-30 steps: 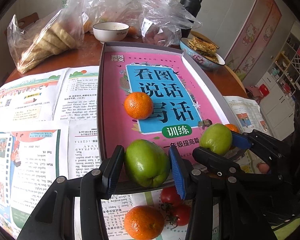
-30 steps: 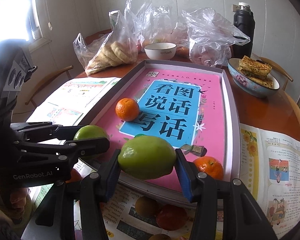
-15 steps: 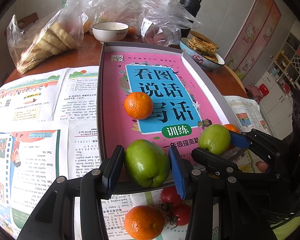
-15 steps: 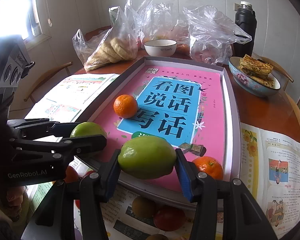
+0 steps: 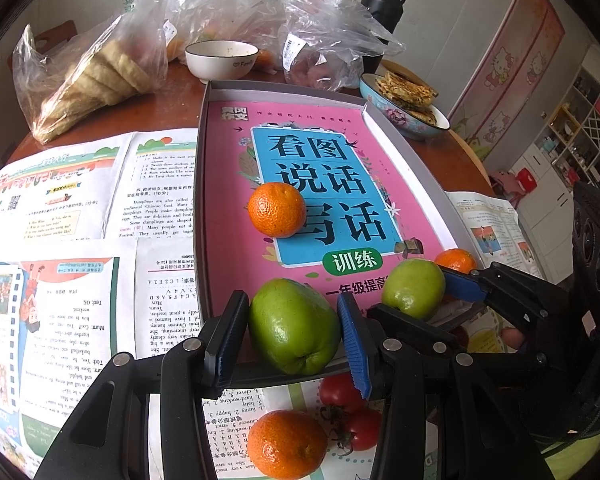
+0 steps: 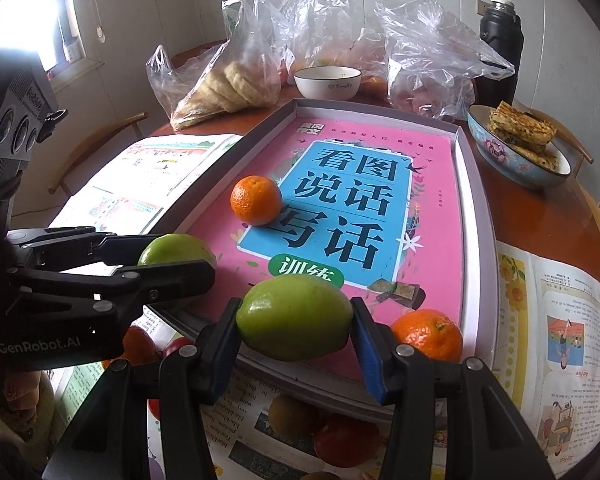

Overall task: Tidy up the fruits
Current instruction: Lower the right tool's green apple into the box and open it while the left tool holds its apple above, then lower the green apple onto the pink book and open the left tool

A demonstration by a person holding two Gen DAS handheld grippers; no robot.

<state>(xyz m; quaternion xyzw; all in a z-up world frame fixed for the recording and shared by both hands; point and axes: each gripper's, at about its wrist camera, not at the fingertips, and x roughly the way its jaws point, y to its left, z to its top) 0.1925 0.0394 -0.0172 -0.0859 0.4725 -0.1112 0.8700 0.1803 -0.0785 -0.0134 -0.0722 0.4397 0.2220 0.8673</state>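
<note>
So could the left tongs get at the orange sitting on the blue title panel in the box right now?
Probably not yet. The left tongs are shut on a green fruit, so the jaws are full. The path itself looks free: nothing stands between them and the orange inside the box.

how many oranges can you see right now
3: one orange mid-tray on the pink book, one orange in the tray's near right corner, one orange on the papers below the left claw. The bags may hide more.

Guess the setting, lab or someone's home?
Most likely a home dining area: a round wooden table with bagged food, a bowl of flatbreads, and a cartoon-cat wall hanging.
</note>
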